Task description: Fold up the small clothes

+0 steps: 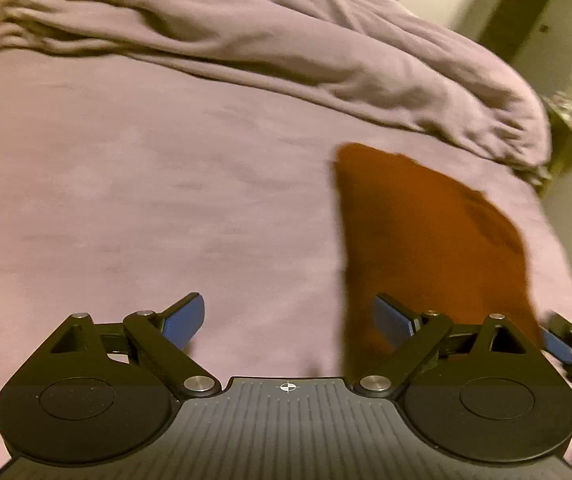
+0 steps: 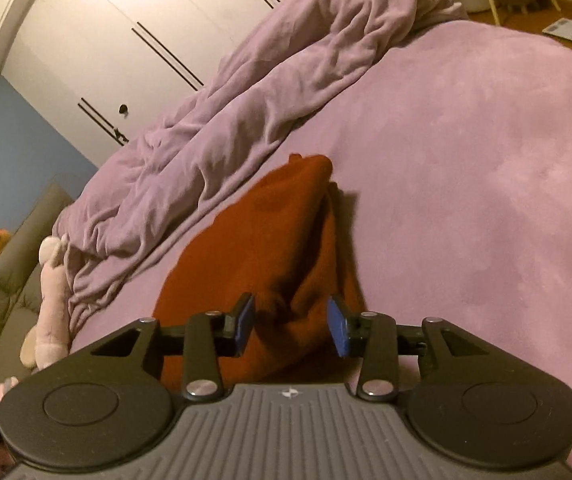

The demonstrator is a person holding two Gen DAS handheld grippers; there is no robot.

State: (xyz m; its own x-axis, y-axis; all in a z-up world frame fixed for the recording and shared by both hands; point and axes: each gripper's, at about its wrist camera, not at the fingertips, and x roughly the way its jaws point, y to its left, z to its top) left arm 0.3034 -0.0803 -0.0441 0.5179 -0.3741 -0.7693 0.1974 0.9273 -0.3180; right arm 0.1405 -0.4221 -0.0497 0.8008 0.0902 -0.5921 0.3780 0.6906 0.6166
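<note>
Blue-padded fingers of the left gripper point(image 1: 288, 320) stand spread wide over the lilac bedsheet point(image 1: 126, 200), holding nothing; the rust-red garment point(image 1: 426, 240) lies just past its right finger. The right gripper point(image 2: 292, 326) has its jaws partly apart, a bunched fold of that same rust-red garment point(image 2: 270, 240) sitting between the pads, though I cannot tell if they touch it. Beyond lies a rumpled lilac duvet point(image 2: 246, 112), then a pink plush toy point(image 2: 52, 280) and white wardrobe doors point(image 2: 134, 20).
</note>
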